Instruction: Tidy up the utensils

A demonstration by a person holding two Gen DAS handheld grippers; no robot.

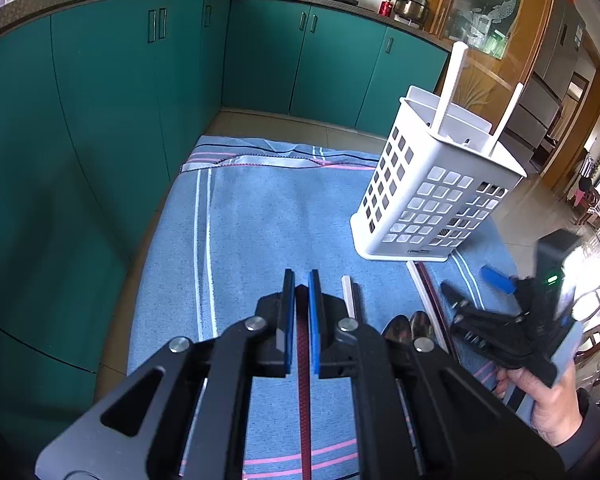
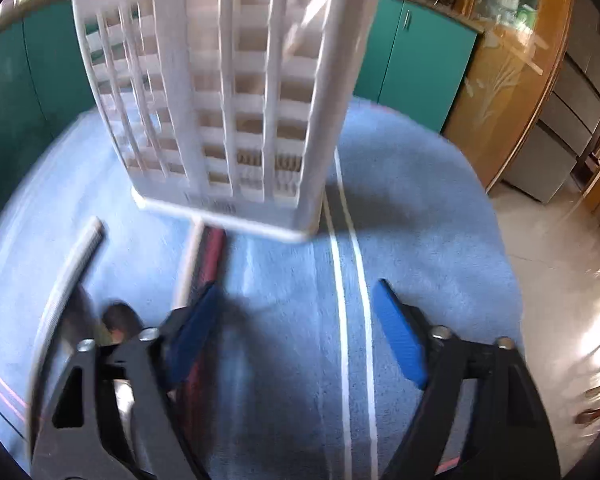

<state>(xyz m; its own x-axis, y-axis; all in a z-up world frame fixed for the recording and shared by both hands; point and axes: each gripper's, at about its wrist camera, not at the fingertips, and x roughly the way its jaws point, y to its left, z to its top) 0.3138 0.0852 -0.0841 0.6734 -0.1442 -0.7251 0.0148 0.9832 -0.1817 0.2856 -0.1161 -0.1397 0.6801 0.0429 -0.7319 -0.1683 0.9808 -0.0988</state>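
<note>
My left gripper (image 1: 301, 280) is shut on a dark red chopstick (image 1: 303, 360) that runs back between its blue pads, low over the blue striped cloth (image 1: 260, 220). A white perforated utensil holder (image 1: 432, 192) stands at the right with two white chopsticks (image 1: 452, 88) leaning in it. One white chopstick (image 1: 350, 296), two metal spoons (image 1: 408, 326) and a white-and-red chopstick pair (image 1: 424, 292) lie on the cloth. My right gripper (image 2: 296, 320) is open above the cloth just in front of the holder (image 2: 220, 100). Its left finger lies over the red chopstick (image 2: 212, 248), and only cloth shows between the jaws.
Teal cabinets (image 1: 120, 80) under a counter with pots wall the far side. A wooden glass-door cabinet (image 1: 488, 20) stands at the right, and tiled floor (image 2: 548, 240) lies past the cloth's right edge. A hand (image 1: 548, 400) holds the right gripper (image 1: 470, 284). The right wrist view is blurred.
</note>
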